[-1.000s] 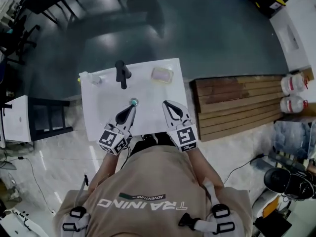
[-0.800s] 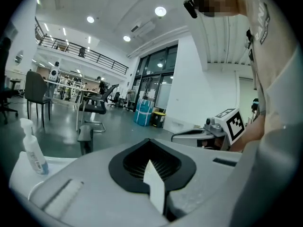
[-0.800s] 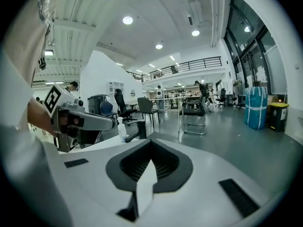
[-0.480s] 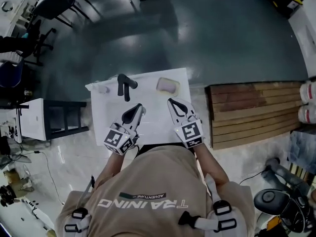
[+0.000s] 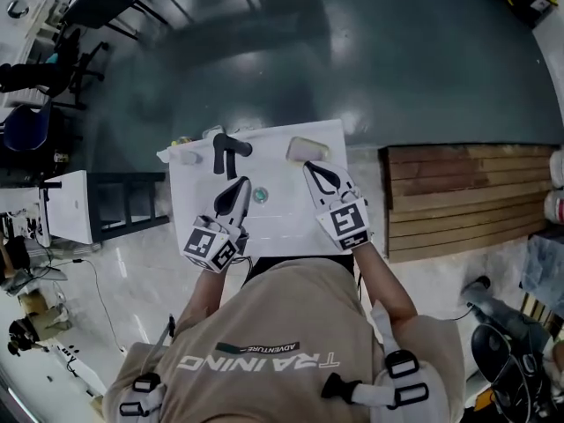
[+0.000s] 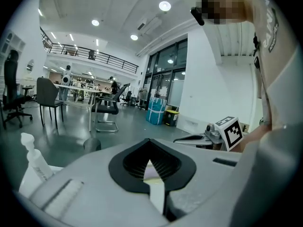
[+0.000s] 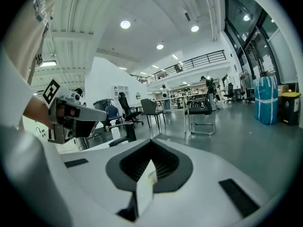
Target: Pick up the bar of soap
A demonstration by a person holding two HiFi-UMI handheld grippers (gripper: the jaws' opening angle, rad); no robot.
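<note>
The pale rectangular bar of soap (image 5: 307,149) lay at the far right corner of the white washbasin top (image 5: 286,223), just beyond the right gripper (image 5: 311,169), whose jaws were clenched together on nothing. The left gripper (image 5: 239,186) was likewise closed and empty, near the black tap (image 5: 226,151).

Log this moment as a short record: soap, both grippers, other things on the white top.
soap: bar of soap, far right corner of white top, not held
right gripper: jaws shut, empty, tip close to the soap
left gripper: jaws shut, empty, beside drain
other: black faucet
</note>
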